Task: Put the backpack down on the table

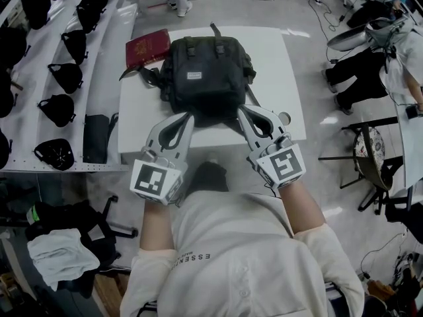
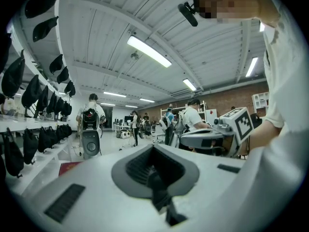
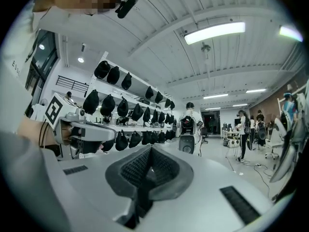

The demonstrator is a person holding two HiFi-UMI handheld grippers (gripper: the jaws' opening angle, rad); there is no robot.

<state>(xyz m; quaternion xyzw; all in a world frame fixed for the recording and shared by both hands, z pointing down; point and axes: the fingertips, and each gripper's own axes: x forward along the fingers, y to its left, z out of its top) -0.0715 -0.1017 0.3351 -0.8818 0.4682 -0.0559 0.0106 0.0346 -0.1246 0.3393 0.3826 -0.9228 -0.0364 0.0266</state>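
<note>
Only head view shows backpack [image 1: 205, 71], table [image 1: 284, 65]; tool views show clamped straps [image 2: 157, 192].

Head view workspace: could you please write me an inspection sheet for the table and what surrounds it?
Surface: white table, carrying the backpack and a booklet.
Job's things: black backpack lies on the table, one strap trailing to the left.
Clutter: red booklet at the table's far left corner, beside the backpack.
Grippers: left claw and right claw are both shut, tips at the backpack's near edge; whether they pinch fabric cannot be told.
Cables: loose leads on the floor beyond the table.
Surroundings: black bags on shelves to the left; a seated person to the right.
</note>
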